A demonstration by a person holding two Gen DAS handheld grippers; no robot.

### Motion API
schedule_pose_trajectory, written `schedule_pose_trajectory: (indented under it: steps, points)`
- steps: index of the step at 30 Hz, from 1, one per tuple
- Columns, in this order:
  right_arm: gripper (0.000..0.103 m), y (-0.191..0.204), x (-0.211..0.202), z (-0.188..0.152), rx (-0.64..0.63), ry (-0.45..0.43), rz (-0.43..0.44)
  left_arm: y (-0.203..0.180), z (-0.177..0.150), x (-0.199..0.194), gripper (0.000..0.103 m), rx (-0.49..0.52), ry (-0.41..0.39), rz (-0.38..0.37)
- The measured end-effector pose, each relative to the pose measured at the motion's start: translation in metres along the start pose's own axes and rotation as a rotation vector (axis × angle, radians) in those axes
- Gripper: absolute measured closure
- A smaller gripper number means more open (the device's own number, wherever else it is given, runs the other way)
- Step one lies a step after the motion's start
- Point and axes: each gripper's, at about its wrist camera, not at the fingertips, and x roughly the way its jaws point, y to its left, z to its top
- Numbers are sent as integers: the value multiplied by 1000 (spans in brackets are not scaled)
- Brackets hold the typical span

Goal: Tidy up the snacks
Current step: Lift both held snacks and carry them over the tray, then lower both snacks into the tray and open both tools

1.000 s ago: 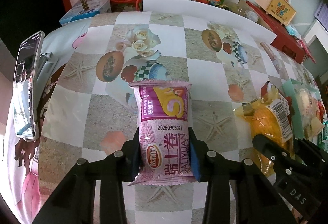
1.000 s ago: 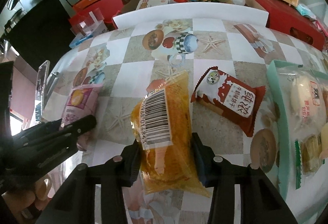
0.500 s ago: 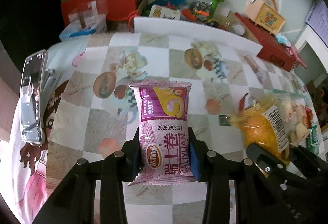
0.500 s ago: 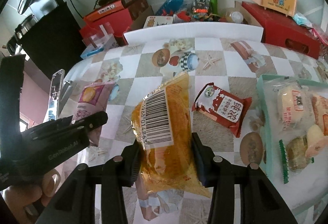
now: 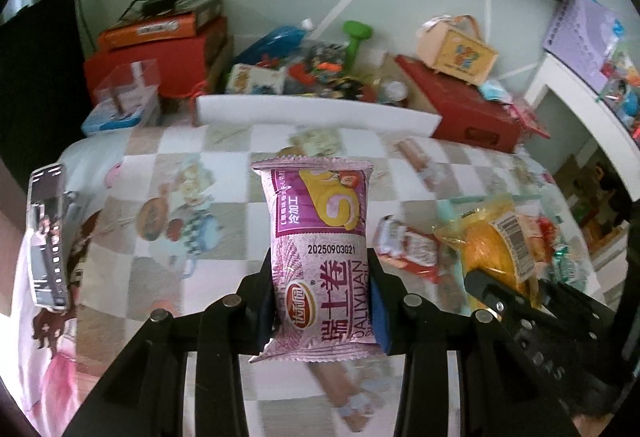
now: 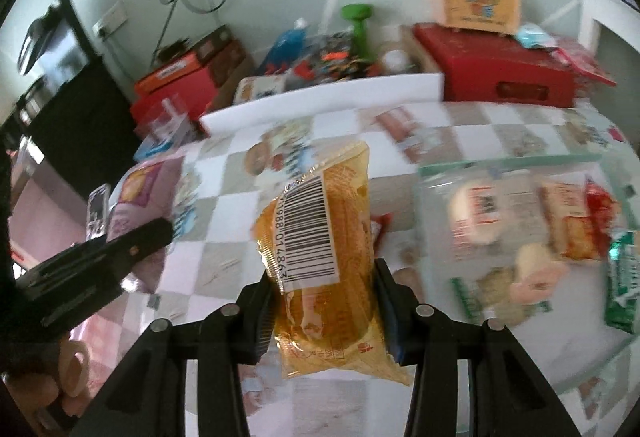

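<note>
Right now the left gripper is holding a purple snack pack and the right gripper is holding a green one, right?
Not quite. The left gripper does pinch the purple snack pack between its fingers, but the pack in the right gripper is orange-yellow with a barcode label, not green. The right wrist view shows this best.

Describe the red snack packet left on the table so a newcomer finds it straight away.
Start at the checkered tablecloth and go to the green-rimmed tray of snacks on its right side. Just left of that tray lies the red packet, flat on the cloth. It is the only loose snack on the cloth: the purple pack and the orange pack are each clamped in a gripper.
</note>
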Motion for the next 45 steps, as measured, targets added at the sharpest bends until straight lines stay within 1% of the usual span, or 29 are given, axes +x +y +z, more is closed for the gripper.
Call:
schedule_pose_trajectory:
  steps: [2,6,12,18,24,29,33,36,41,45]
  points:
    - [56,-13,-5,2,17,-13,-34,-10,0,1,63,6,1,-29]
    - [56,-41,-14,4,74,-29,-80,-34,-3,5,63,50,15,-45]
    - [56,-81,-33,6,149,-60,-166,-70,-11,7,62,108,21,-107]
    - [56,-126,-55,2,248,-88,-239,-102,-20,12,62,176,35,-136]
    - [56,-167,-75,-4,330,-108,-316,-139,-34,15,62,255,45,-184]
    - [56,-191,-81,-12,391,-105,-318,-170,-52,27,62,336,72,-197]
    - [56,-201,-82,-16,415,-97,-307,-185,-63,39,62,364,95,-194]
    - [56,-207,-80,-19,425,-87,-292,-187,-68,47,62,355,111,-186]
    - [56,-213,-63,-23,447,-46,-268,-188,-73,60,62,332,133,-183]
    - [56,-213,-50,-26,447,-9,-256,-193,-77,67,62,329,144,-199]
